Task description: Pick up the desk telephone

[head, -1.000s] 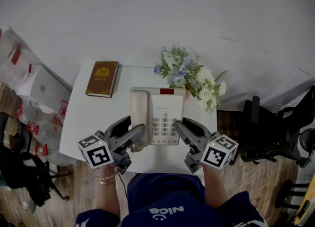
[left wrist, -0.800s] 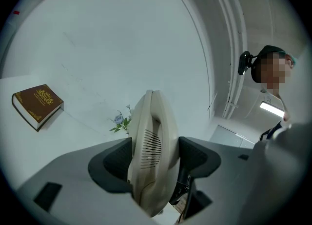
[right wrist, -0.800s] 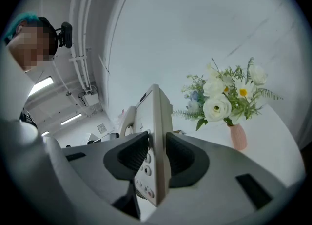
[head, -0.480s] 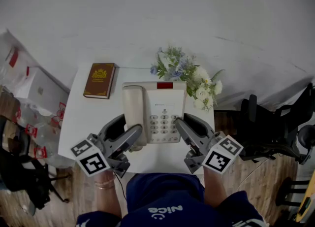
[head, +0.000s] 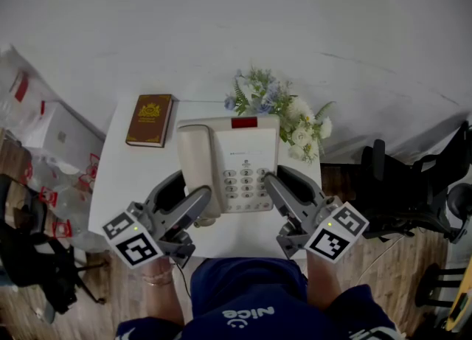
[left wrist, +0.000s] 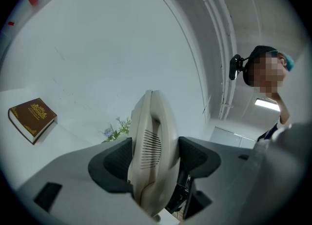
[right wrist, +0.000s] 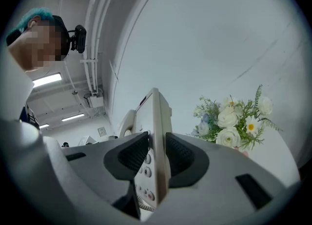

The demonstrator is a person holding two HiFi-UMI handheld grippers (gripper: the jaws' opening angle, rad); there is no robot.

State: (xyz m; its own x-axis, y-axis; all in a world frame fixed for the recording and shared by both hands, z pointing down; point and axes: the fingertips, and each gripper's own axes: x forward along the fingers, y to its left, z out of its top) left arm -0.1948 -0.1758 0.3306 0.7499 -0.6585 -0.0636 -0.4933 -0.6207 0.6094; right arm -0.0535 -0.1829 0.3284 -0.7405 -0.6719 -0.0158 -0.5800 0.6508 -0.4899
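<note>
The cream desk telephone [head: 228,158], handset on its cradle at the left and keypad at the right, hangs above the small white table [head: 118,184], gripped from both sides. My left gripper [head: 200,202] is shut on the handset side; in the left gripper view the handset [left wrist: 151,136] sits pinched between the dark pads [left wrist: 112,163] of the left gripper [left wrist: 155,158]. My right gripper [head: 276,187] is shut on the keypad edge. In the right gripper view the thin edge of the phone's body [right wrist: 157,116] is clamped between the jaws of the right gripper [right wrist: 157,153].
A brown book [head: 150,119] lies at the table's back left corner, and a bunch of white and blue flowers [head: 280,106] stands at the back right, close behind the phone. Plastic-wrapped boxes [head: 51,139] lie left of the table; a black chair [head: 398,191] stands to the right.
Both grippers have risen with the telephone held between them. It now looks larger and closer to the head camera, and covers more of the table.
</note>
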